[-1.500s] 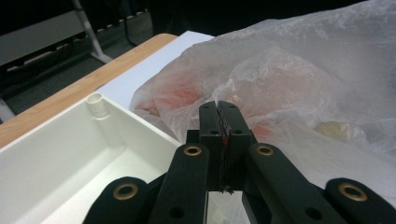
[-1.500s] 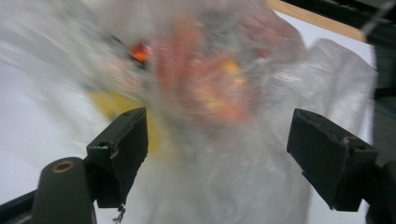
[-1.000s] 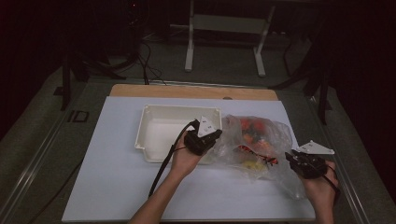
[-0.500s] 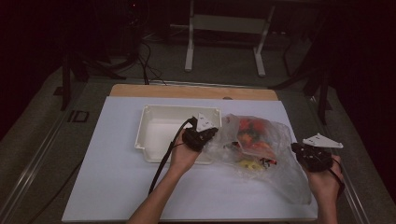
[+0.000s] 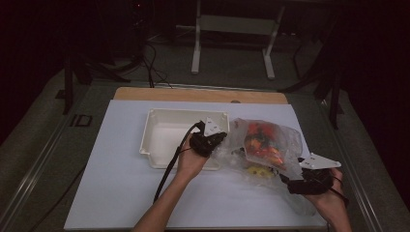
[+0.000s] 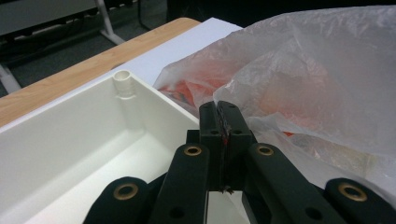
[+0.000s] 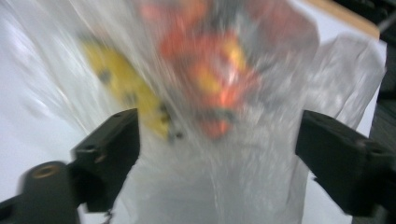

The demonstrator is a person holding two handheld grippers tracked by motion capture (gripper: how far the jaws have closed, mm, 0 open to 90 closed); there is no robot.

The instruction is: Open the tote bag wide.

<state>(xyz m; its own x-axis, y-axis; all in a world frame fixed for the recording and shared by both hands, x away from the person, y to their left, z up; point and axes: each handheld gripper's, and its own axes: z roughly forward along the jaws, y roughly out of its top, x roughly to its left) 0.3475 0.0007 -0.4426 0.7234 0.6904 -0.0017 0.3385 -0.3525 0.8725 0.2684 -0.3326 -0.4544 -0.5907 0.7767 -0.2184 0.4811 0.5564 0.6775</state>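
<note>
Plastic bag (image 5: 270,145) of orange and yellow pieces, frame centre-right, beside white tray (image 5: 159,130). Left gripper (image 6: 219,116) clenched on bag film; right gripper (image 7: 215,154) spread wide around it. Risk: thin film tearing, contents spilling.

Desk (image 5: 121,193): white sheet over wood, a wooden strip exposed at the far edge. White tray (image 5: 164,130) on the sheet, left of centre. Clear plastic bag (image 5: 270,145) lies just right of the tray, with red-orange and yellow contents. Left tongs (image 5: 209,141) sit at the tray's right rim, against the bag's near-left edge; black cable trails back along the forearm. Right tongs (image 5: 295,180) sit at the bag's near-right corner, grey three-cornered plate on top. Jaw state of both unresolved from this angle.
</note>
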